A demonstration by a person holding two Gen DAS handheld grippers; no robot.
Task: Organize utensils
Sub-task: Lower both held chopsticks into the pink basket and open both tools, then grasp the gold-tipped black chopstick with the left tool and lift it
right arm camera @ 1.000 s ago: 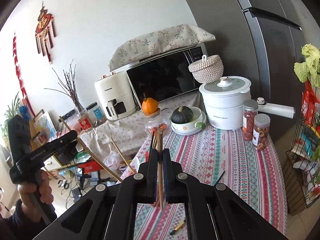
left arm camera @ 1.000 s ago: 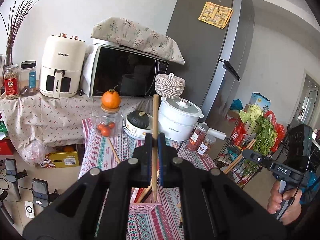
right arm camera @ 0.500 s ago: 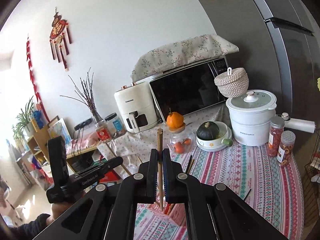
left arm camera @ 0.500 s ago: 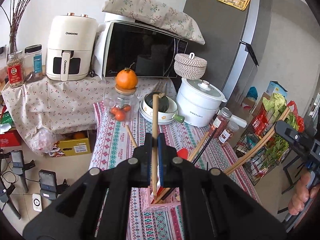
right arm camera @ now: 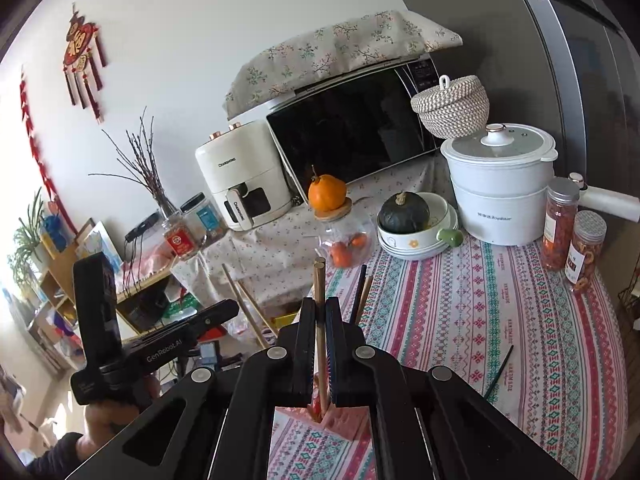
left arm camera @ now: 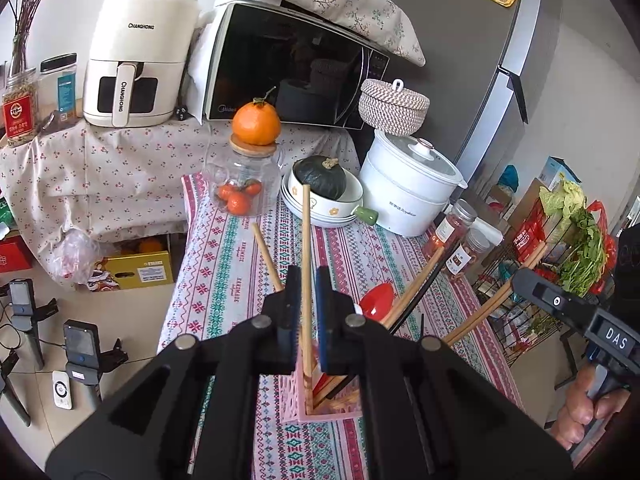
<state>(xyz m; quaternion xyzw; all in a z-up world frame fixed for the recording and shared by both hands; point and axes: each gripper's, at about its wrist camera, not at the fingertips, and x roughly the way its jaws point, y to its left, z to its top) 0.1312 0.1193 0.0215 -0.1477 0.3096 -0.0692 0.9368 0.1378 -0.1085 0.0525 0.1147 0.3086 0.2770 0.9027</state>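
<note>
Two grippers, each clamped on one wooden chopstick: left gripper [left arm camera: 307,300], chopstick [left arm camera: 306,240]; right gripper [right arm camera: 320,320], chopstick [right arm camera: 320,280]. Both chopstick tips now sit lower, inside the pink basket [left arm camera: 316,416] at lower centre; one black chopstick [right arm camera: 498,370] lies on the desk [right arm camera: 500,320].

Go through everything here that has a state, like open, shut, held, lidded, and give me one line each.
Left claw: shut on a wooden chopstick, upright over the pink basket.
Right claw: shut on another wooden chopstick.
Pink basket: on the table, holding chopsticks and a red spoon.
Microwave: door shut.
White pot: lid on.
Glass jar: lidded, orange on top.
Black chopstick: loose on the tablecloth.
</note>
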